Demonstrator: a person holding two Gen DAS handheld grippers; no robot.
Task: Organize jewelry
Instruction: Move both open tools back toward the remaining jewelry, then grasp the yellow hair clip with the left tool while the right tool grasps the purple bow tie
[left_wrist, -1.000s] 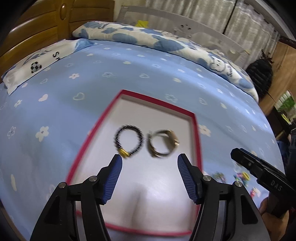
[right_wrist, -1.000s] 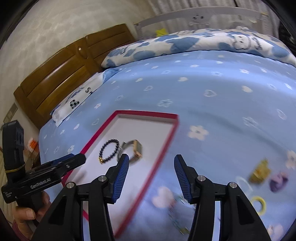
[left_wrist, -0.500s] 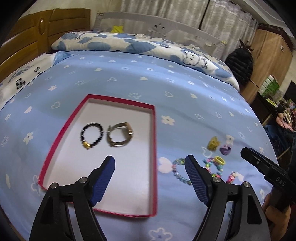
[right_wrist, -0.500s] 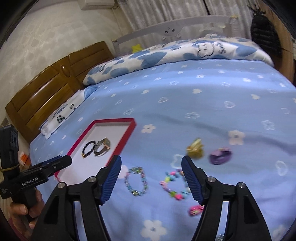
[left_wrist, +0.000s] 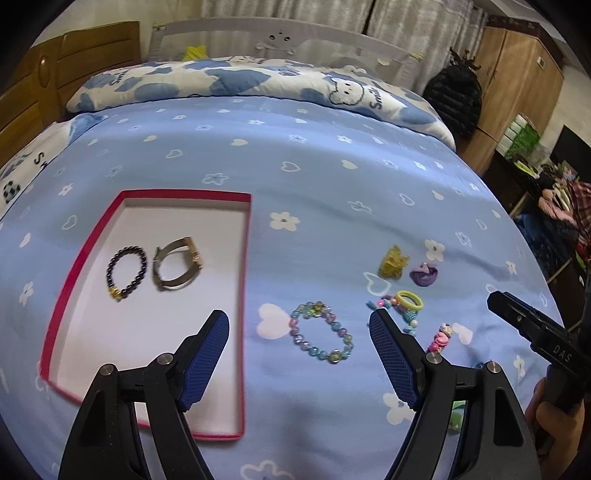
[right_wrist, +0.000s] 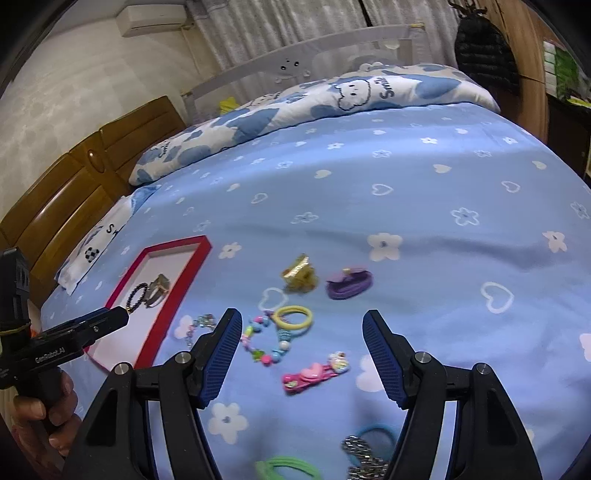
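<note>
So everything's sitting on a bed with a blue flower-and-heart sheet (left_wrist: 332, 177), a wooden headboard (right_wrist: 74, 192) and a cloud-print pillow (left_wrist: 258, 81) behind it. The red-rimmed tray (left_wrist: 79, 266) is holding a dark bead bracelet (left_wrist: 126, 271) and a watch (left_wrist: 177, 264). The pastel bead bracelet (left_wrist: 320, 332), yellow hair tie (right_wrist: 293, 317) and pink clip (right_wrist: 314, 371) are lying loose beside it. The left gripper (left_wrist: 299, 350) and right gripper (right_wrist: 303, 352) are both hovering apart, holding nothing, nothing blocking them.
</note>
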